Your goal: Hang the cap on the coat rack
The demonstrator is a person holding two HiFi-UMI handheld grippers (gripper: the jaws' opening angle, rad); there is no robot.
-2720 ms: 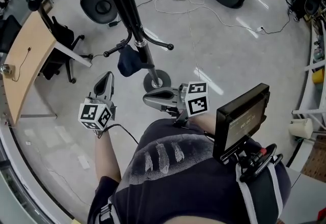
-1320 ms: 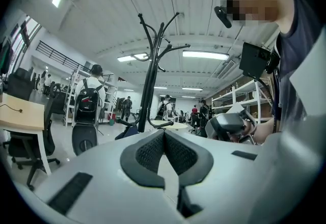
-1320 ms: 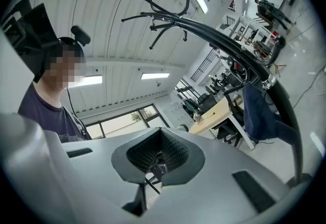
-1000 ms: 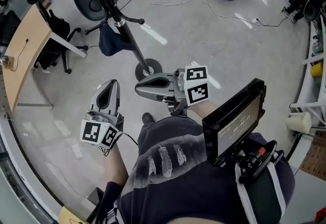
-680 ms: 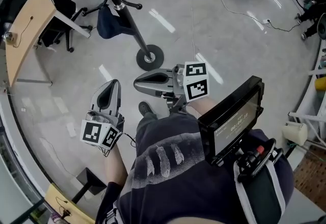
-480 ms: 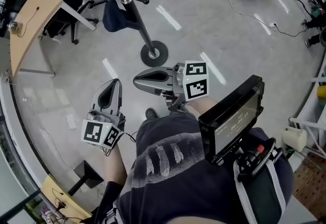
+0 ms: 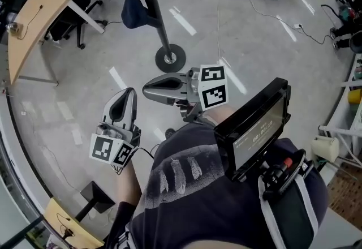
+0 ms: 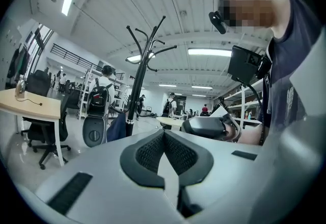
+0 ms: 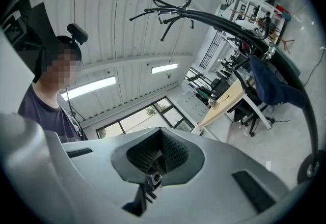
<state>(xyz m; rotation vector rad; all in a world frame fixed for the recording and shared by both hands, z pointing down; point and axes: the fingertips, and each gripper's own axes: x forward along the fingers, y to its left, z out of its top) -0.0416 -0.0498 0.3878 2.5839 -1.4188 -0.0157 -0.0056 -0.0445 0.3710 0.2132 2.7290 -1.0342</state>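
Cap (image 7: 136, 10) is up on the coat rack (image 7: 157, 21), dark blue, dangling from a low peg right beside the pole, upper left of centre in the head view. The rack's round base sits on the grey floor (image 7: 73, 101), just above the two tools in the frame.

Left gripper (image 7: 126, 95) sits at lower left, held level with its nose aimed toward the top of the frame. Its marker cube (image 7: 107, 149) is at the near end, and the bare forearm (image 7: 127, 185) comes up from the bottom edge alongside the torso. In its own view the jaws are pressed together with nothing between the pads, and the rack and cap stand straight ahead, well apart from it.

Right gripper (image 7: 148, 89) lies crosswise at centre frame, nose pointing to the left, its marker cube (image 7: 212, 88) at the right end, close in front of the chest. Its jaws are together too, and empty. Its view looks up slightly, with the rack's pole sweeping across the top right and the cap hanging at the right.

Wooden table (image 7: 28, 27) runs along the upper left edge, and a chest-mounted screen (image 7: 257, 129) shows at right.
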